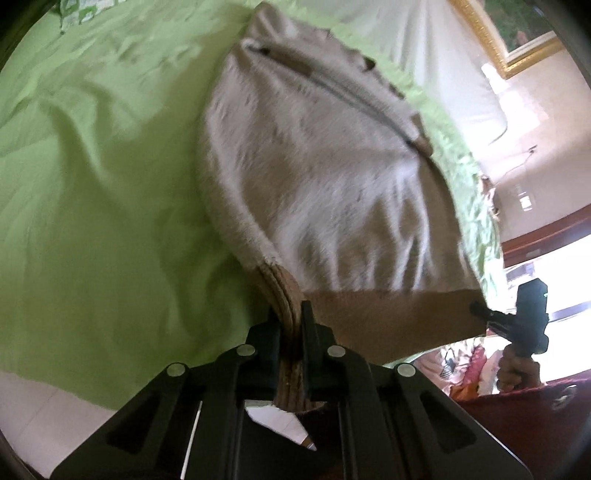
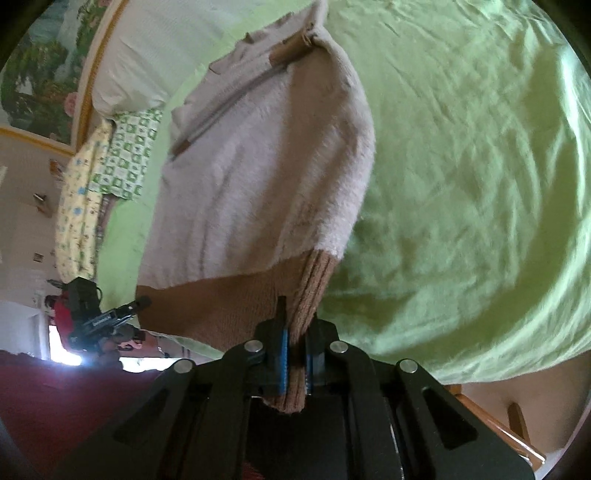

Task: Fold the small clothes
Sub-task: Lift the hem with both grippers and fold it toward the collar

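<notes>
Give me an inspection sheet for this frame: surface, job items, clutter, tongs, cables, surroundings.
Surface: green bedsheet, wrinkled.
Job's things: one pale fuzzy sweater with a brown ribbed hem, lying on the sheet, hem edge lifted toward the cameras.
Clutter: patterned green-and-white cloth and yellow floral cloth at the bed's far edge.
Tongs: left tongs shut on one hem corner; right tongs shut on the other corner.
Cables: one thin cord on the far wall; nothing on the bed.
Surroundings: framed picture, white pillow, bright window.
</notes>
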{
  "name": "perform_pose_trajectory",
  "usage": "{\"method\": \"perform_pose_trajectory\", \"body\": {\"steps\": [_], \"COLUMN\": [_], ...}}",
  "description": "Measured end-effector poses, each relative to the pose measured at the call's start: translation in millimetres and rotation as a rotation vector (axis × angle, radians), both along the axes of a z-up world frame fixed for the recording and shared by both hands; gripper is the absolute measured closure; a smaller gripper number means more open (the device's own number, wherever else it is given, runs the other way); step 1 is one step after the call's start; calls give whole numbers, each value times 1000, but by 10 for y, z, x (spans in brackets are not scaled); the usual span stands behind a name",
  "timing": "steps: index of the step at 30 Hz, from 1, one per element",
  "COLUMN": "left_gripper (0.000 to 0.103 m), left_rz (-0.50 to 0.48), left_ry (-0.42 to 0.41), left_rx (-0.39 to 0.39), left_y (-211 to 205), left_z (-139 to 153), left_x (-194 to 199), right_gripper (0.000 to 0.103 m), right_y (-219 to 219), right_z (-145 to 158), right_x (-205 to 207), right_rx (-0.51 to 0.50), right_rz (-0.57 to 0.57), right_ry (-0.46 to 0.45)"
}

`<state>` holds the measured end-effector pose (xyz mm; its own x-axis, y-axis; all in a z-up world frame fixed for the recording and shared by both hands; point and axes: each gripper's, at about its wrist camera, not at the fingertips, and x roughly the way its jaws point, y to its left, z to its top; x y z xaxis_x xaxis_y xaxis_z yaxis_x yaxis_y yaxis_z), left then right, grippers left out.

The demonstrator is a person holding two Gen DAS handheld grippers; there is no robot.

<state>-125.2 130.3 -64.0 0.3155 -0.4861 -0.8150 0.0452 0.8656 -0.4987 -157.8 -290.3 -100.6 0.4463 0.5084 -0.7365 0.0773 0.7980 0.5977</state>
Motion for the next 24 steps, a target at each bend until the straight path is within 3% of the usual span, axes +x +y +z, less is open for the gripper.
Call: {"method": "perform_pose_trajectory", "body": {"steps": [10, 17, 24], "left_gripper": [97, 97, 97], "left_rz": [50, 109, 165], "left_ry": [-187, -312, -338], "left_rx": [-100, -139, -144], "left_y": [104, 88, -1], "left_z": [646, 1009, 1048], "left_x": [645, 1511, 2453], "right_gripper": [96, 96, 96], "right_y": [-74, -282, -473], "right_z": [589, 983, 1156], "right_x": [412, 1208, 2076], "right_rx": [160, 205, 195], "right_rz": [-58, -115, -160], "right_ry": [-206, -343, -388]}}
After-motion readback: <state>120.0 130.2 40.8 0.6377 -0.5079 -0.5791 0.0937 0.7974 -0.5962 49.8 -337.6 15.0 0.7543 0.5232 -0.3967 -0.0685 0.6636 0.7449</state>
